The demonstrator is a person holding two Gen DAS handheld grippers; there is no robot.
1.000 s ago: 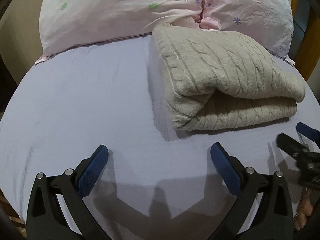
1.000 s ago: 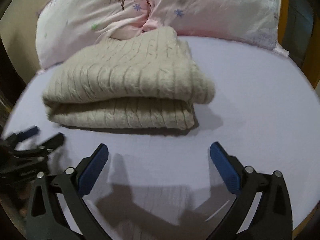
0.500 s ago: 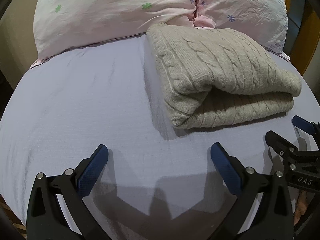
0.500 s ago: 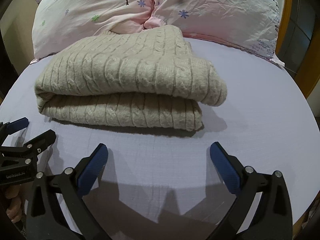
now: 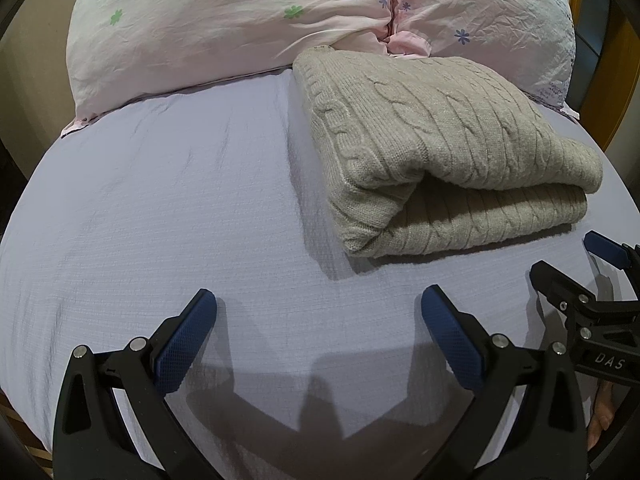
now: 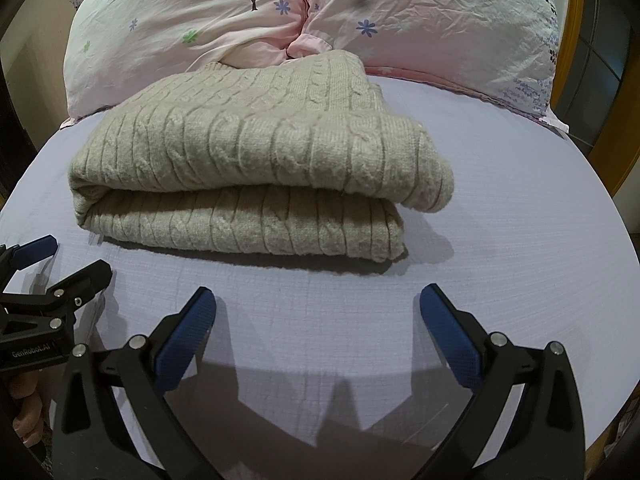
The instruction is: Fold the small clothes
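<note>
Left claw [image 5: 318, 312] spread wide at the bottom of its frame, gripping nothing, low over the bed sheet [image 5: 160, 208]. Right claw [image 6: 318, 312] likewise wide and bare. Beyond, folded beige sweater [image 6: 256, 168] lay mid-frame on the bed, its far edge touching the pink pillows [image 6: 420, 20] along the top.

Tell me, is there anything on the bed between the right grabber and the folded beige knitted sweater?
Nothing: the right-wrist view shows only bare lavender bedsheet between the open right gripper and the folded beige cable-knit sweater.
</note>
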